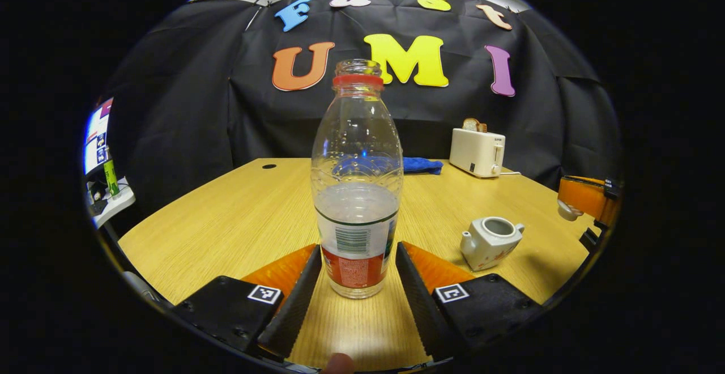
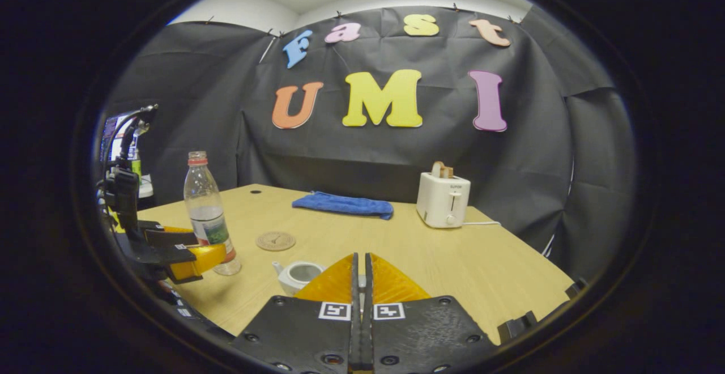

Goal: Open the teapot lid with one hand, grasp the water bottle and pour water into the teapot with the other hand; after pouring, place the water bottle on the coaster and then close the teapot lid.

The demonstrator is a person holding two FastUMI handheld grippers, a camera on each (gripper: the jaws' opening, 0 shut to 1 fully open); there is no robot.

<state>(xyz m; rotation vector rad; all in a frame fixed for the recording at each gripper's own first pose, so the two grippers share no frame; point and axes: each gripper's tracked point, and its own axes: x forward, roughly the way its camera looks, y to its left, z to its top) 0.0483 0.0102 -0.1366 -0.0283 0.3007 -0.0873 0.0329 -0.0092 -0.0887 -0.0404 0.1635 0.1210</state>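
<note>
1. Fingers of the left gripper (image 1: 355,283) stand spread on either side of the water bottle (image 1: 356,192), near its base, with a sliver of table showing between each pad and the plastic, so nothing is gripped.
2. Each left finger carries a small square black-and-white marker tag; no words on them.
3. The bottle stands upright on the wooden table (image 1: 226,215), uncapped with a red neck ring, about half full. Its label shows a barcode and a red band of print too small to read.
4. The right gripper (image 2: 360,283) has its fingers pressed together; in the left gripper view it sits at the far right edge with something small and pale at its tips, probably the teapot lid (image 1: 568,211), though the edge of the view is too warped to be sure.
5. The white teapot (image 1: 490,242) sits open-topped on the table, right of the bottle.
6. A round coaster (image 2: 276,241) lies flat between bottle and teapot.
7. Farther back: a blue cloth (image 2: 343,204) and a white toaster (image 2: 442,199) holding toast; its front lettering is illegible.
</note>
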